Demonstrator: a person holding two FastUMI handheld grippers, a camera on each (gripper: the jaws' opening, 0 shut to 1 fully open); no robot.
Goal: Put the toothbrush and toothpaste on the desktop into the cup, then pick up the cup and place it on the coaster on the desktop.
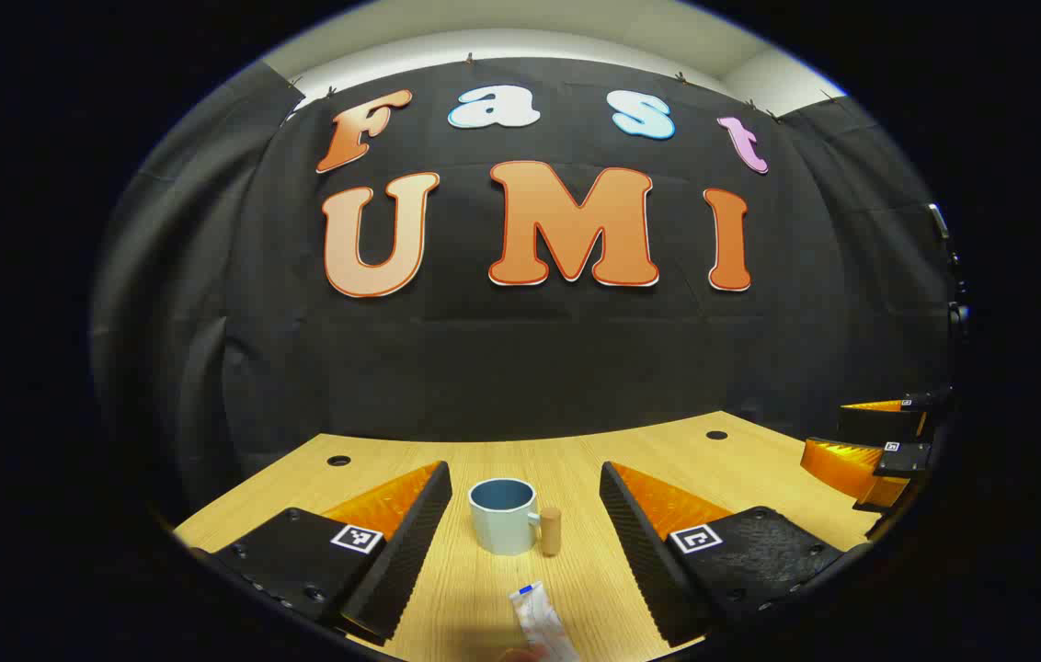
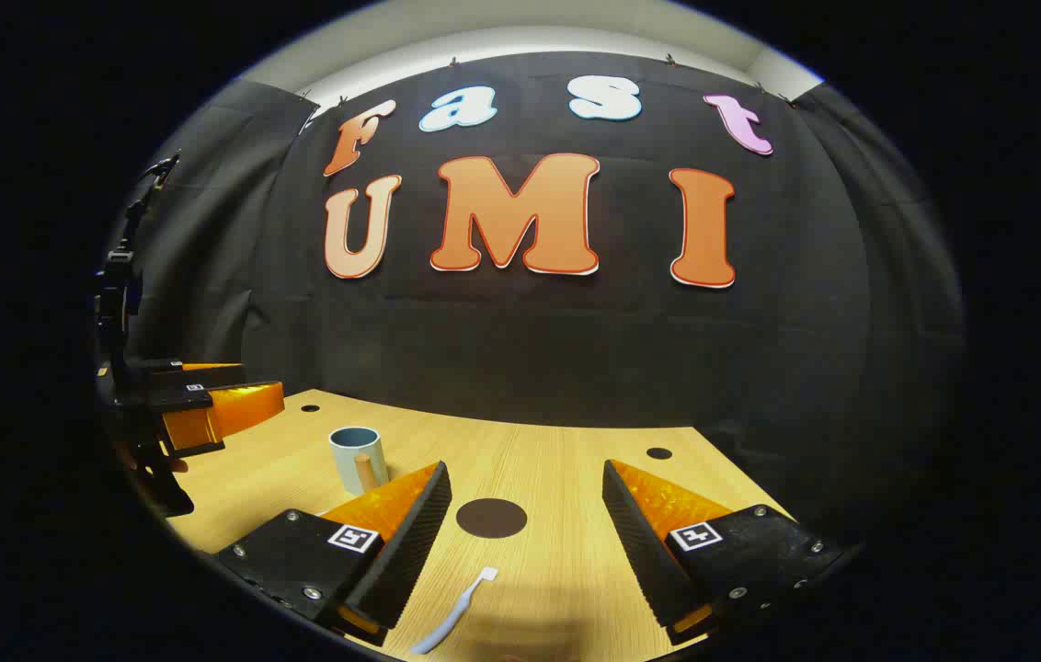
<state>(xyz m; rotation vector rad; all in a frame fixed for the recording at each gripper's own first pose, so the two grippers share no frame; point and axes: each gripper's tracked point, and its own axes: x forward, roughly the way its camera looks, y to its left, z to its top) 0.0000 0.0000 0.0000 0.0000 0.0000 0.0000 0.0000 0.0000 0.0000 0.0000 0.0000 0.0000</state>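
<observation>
A recording booth: black cloth wall (image 1: 520,359) hung behind a bare wooden desk (image 1: 576,460).

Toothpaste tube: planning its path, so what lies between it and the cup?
Only bare wooden desktop lies between the white toothpaste tube and the pale blue cup, in the left gripper view.

Black cloth wall (image 1: 520,359) hangs behind a pale wooden tabletop (image 2: 566,460) with round holes; white ceiling (image 1: 520,28) above.

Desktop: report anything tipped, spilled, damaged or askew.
Nothing stands out. The cup stands upright and empty, the toothpaste and toothbrush lie flat on the desktop, and the coaster is bare.
</observation>
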